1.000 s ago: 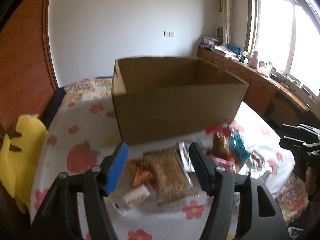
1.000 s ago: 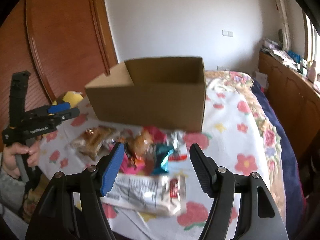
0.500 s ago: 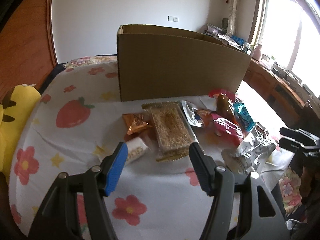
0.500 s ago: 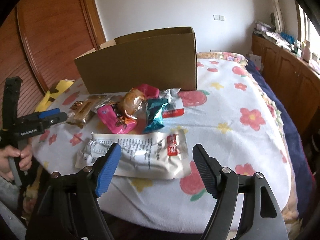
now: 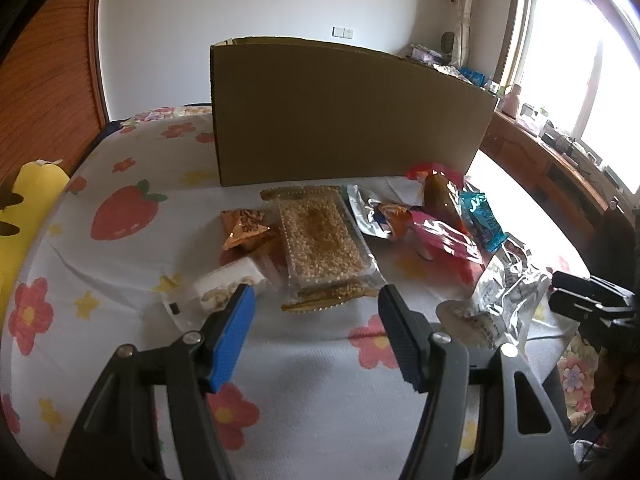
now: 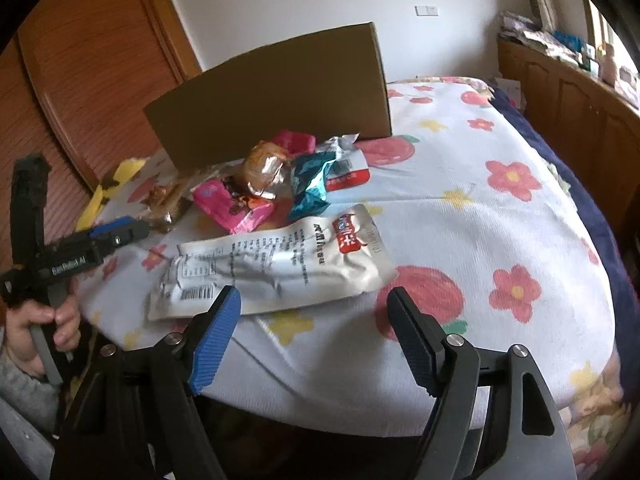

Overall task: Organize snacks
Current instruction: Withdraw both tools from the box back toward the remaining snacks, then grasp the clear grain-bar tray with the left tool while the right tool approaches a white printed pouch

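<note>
Snack packets (image 5: pixel 320 236) heaped on flowered bedsheet (image 6: pixel 460 216) before cardboard box (image 5: pixel 340 120), silver pouch (image 6: pixel 276 264) nearest, left gripper (image 5: pixel 316 300) wide and empty, right gripper (image 6: pixel 314 300) empty, jaws opening, yellow object (image 5: pixel 28 208), possibly a plush toy, at edge.

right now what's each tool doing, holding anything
left tool: open, holding nothing, above the sesame bar pack.
right tool: open, holding nothing, near the silver pouch.
</note>
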